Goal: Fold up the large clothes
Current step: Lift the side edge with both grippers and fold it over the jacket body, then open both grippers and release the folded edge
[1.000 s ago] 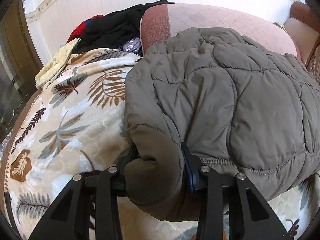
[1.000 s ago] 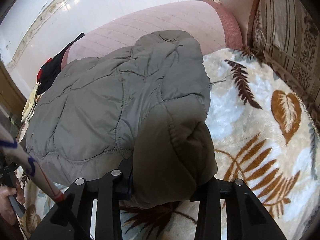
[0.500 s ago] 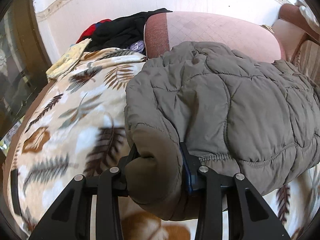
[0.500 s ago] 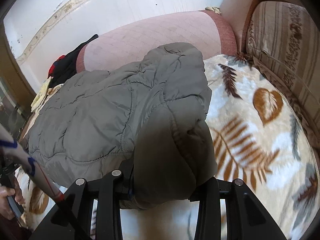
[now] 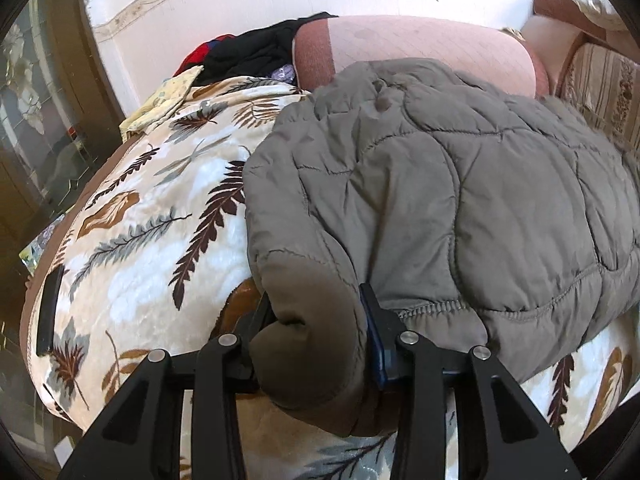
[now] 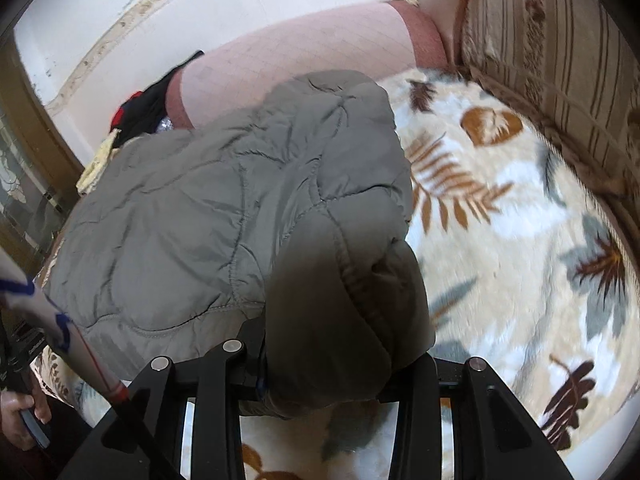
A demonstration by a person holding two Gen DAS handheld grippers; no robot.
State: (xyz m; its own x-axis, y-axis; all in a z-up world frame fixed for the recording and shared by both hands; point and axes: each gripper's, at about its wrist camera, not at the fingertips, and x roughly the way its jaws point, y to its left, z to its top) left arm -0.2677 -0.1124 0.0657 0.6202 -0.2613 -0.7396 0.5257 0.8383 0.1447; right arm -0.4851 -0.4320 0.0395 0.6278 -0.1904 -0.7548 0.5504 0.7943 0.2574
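1. Across the near edge of the cream leaf-print plush blanket [image 5: 152,216], you hold the olive-grey quilted puffer jacket [image 5: 460,184] by its two near corners; the rest of it spreads away from you toward the pink quilted sofa back [image 5: 420,44].
2. Its long axis runs left to right between your hands, so each hand has its own end and neither is nearer.
3. Your left gripper [image 5: 316,344] is partly closed on a thick roll of the jacket's left corner; its jaws have just eased wider, yet the padding still fills the gap.
4. Your right gripper [image 6: 336,356] is likewise part-closed, clamped on the bunched right corner.
5. Any further fold, I judge, goes away from you.
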